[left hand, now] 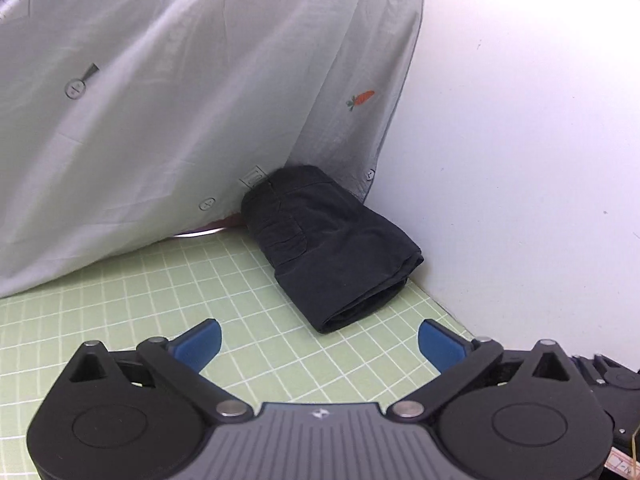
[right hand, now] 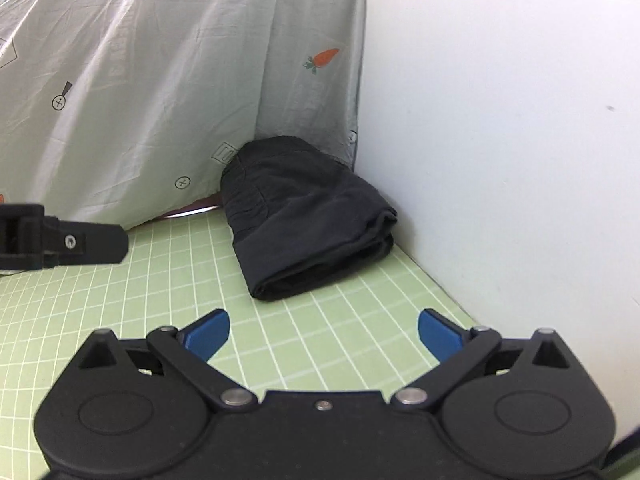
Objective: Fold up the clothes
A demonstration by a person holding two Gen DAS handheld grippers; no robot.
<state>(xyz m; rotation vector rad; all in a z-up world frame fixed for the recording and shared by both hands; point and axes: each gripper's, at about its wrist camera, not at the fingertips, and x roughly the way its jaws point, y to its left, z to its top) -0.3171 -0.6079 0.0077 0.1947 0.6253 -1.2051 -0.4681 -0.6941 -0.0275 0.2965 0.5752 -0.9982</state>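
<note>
Both claws are hanging wide open and empty over the green gridded mat (left hand: 120,300): the left claw (left hand: 318,342) at the bottom of its frame, the right claw (right hand: 323,332) likewise. Just beyond, a folded black garment (right hand: 304,216) is lying at frame centre against the white wall (right hand: 500,140). Judging by its neat layers, the fold looks finished; any tidying is best done by pinching the open edge squarely. A carrot-print sheet (left hand: 160,100) is draping behind.
</note>
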